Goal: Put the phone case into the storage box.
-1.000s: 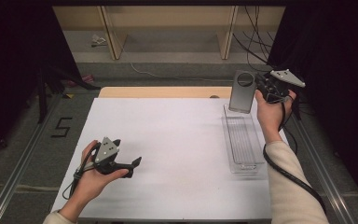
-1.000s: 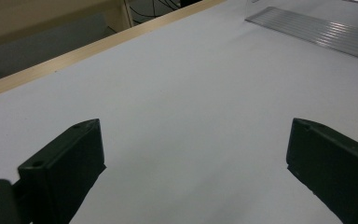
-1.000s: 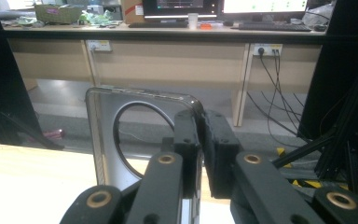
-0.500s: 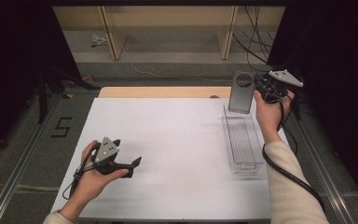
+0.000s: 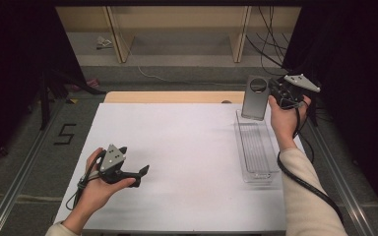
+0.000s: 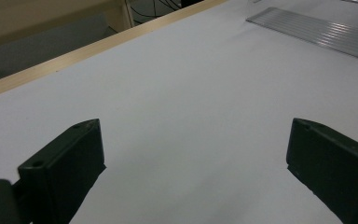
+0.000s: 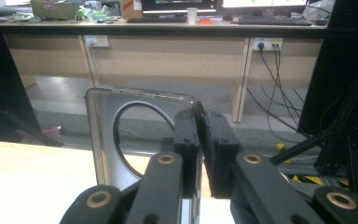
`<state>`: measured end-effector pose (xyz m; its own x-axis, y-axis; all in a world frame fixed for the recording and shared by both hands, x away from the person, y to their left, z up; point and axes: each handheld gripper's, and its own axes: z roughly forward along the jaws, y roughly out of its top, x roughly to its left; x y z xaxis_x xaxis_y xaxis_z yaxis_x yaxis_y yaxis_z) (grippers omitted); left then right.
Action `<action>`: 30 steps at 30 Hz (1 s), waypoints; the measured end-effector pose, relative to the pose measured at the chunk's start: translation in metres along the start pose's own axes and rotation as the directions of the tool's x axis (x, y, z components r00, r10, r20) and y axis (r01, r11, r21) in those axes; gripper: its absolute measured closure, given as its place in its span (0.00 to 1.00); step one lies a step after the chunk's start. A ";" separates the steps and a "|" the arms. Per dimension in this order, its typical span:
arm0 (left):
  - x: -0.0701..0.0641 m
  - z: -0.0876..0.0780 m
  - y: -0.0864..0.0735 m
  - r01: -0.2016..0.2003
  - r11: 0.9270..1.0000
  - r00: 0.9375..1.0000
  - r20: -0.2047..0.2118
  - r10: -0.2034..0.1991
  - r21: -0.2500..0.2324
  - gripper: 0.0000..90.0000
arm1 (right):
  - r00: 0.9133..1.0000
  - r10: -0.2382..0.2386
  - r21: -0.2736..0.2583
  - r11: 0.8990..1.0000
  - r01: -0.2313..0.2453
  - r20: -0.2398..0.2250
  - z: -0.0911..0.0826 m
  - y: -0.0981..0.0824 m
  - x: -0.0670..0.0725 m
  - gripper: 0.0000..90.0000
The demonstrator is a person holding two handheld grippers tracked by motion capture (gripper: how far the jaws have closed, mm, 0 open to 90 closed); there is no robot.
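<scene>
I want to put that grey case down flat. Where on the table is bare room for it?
The white sheet is bare between the left gripper and the clear tray, up to the wooden edge. It is crowded at the right: the right gripper holds the case above the tray's far end.

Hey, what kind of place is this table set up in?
Probably a lab or office workroom: a desk with monitors and a keyboard, cables trailing from wall sockets, and black frame rails beside the white table.

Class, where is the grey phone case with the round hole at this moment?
In the high view, the case is at the far right, held upright by the right gripper above the clear tray's far end.
</scene>
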<state>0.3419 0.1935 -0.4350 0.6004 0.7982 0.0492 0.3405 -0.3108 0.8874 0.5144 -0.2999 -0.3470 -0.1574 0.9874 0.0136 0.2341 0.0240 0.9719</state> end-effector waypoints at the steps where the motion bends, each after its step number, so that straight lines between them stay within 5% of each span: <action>1: 0.000 0.000 0.000 -0.002 1.000 1.000 -0.001 0.002 0.000 0.04 | 1.000 -0.001 0.001 1.000 0.001 0.000 0.000 0.000 0.000 0.94; 30: 0.000 0.000 0.000 -0.003 1.000 1.000 -0.001 0.003 0.000 0.04 | 1.000 -0.026 0.037 0.999 0.026 -0.006 0.009 -0.012 0.005 0.94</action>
<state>0.3421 0.1939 -0.4350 0.6012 0.7974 0.0525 0.3386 -0.3136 0.8872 0.5197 -0.2933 -0.3604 -0.1694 0.9855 -0.0098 0.2656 0.0553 0.9625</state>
